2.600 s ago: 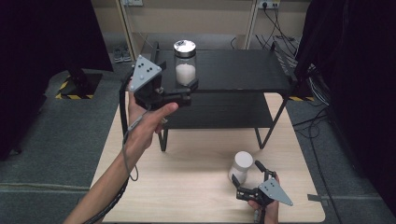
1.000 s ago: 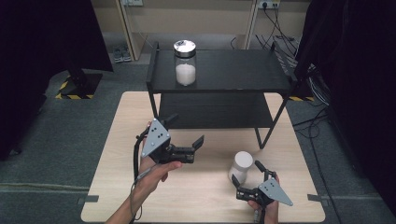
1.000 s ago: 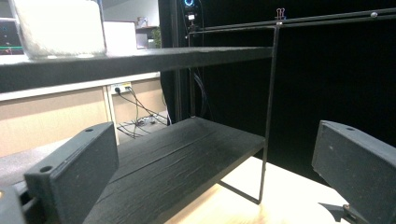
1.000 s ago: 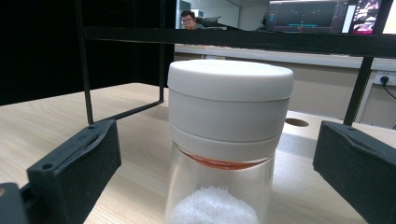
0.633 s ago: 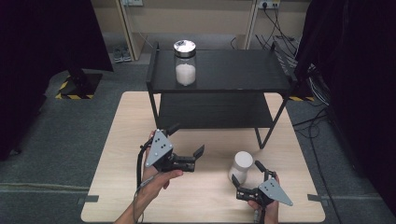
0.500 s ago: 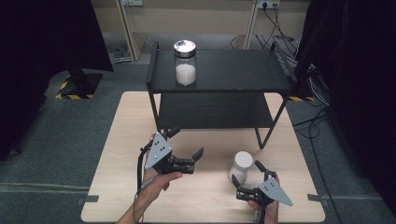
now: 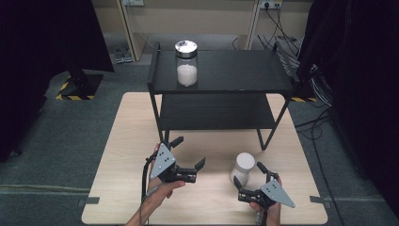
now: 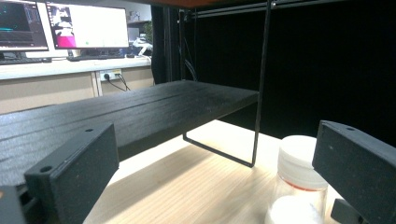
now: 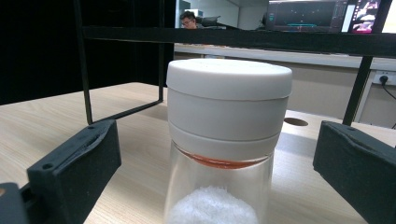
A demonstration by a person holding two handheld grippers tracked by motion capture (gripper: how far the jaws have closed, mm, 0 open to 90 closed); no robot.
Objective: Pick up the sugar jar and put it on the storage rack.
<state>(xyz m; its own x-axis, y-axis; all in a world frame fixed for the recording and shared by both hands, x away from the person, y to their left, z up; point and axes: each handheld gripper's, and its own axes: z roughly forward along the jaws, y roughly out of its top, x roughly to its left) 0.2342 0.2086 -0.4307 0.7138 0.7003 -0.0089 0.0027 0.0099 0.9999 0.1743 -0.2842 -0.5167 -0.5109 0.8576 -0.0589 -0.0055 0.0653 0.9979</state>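
A glass jar with a white lid (image 7: pixel 243 165) stands on the wooden table (image 7: pixel 127 141), front right; it holds white powder. My right gripper (image 7: pixel 249 174) is open around it, one jaw on each side, not touching. In the right gripper view the white-lidded jar (image 9: pixel 228 116) stands upright between the spread jaws. My left gripper (image 7: pixel 189 152) is open and empty, low over the table's front middle, pointing right. Its own view shows the white-lidded jar (image 8: pixel 299 177) near the right jaw. A second jar with a metal lid (image 7: pixel 187 62) stands on the black shelf's top board (image 7: pixel 235 70).
The black two-level shelf stands at the back of the table; its lower board (image 7: pixel 216 113) and thin legs (image 7: pixel 266 136) lie just beyond both grippers. In the left gripper view the lower board (image 8: pixel 140 112) spans the left. Grey floor surrounds the table.
My left gripper came down from beside the shelf's top board to the table's front middle, still open. The right gripper and both jars stayed put.
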